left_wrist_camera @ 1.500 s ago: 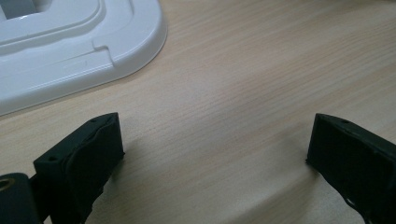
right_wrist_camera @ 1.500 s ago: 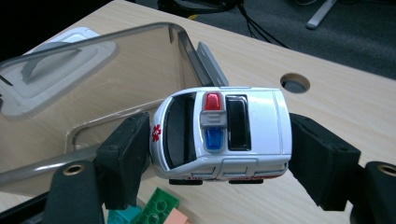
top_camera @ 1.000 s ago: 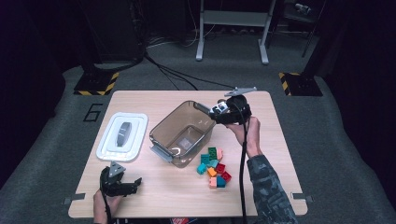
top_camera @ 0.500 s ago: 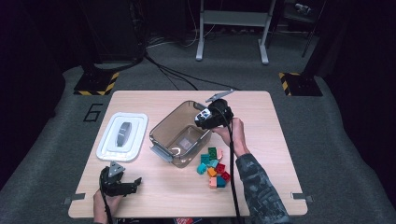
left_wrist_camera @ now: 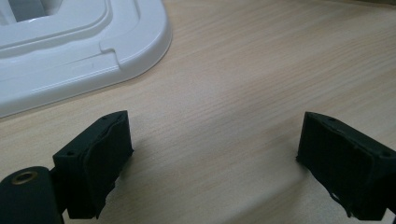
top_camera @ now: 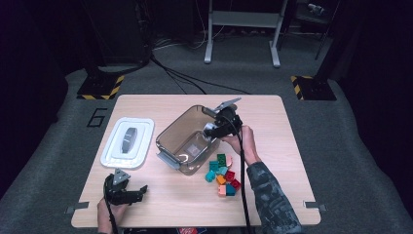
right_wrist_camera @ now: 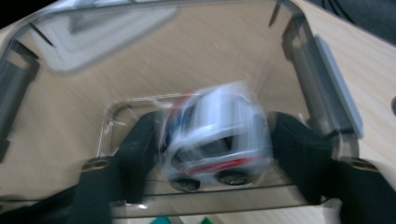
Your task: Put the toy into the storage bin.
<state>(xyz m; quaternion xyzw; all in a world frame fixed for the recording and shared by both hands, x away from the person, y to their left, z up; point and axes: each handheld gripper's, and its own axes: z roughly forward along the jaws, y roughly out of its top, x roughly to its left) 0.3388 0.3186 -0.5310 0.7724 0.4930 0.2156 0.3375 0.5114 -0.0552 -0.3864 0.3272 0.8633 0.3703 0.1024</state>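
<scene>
A white toy car (right_wrist_camera: 215, 130) with a red stripe is blurred between my right gripper's (right_wrist_camera: 212, 140) jaws, and both pads lie against its sides. These jaws have just been closing with the car between them. My right gripper (top_camera: 210, 130) reaches over the right rim of the clear brown bin (top_camera: 171, 141), pointing down into it, and the car (top_camera: 208, 128) shows as a white spot at its tip. The bin's wall (right_wrist_camera: 327, 93) rises around the car. My left gripper (top_camera: 139, 191) rests open near the table's front left; in its own view the left gripper (left_wrist_camera: 212, 154) has bare wood between its jaws.
The bin's white lid (top_camera: 127, 141) lies flat left of the bin, and its corner (left_wrist_camera: 70, 46) is just beyond my left gripper. Several coloured bricks (top_camera: 223, 174) are heaped at the bin's front right. The wooden table (top_camera: 272, 146) has room at the right and back.
My right gripper has moved left from beside the bin's far right corner and dipped down into it. My left gripper has stayed where it was.
</scene>
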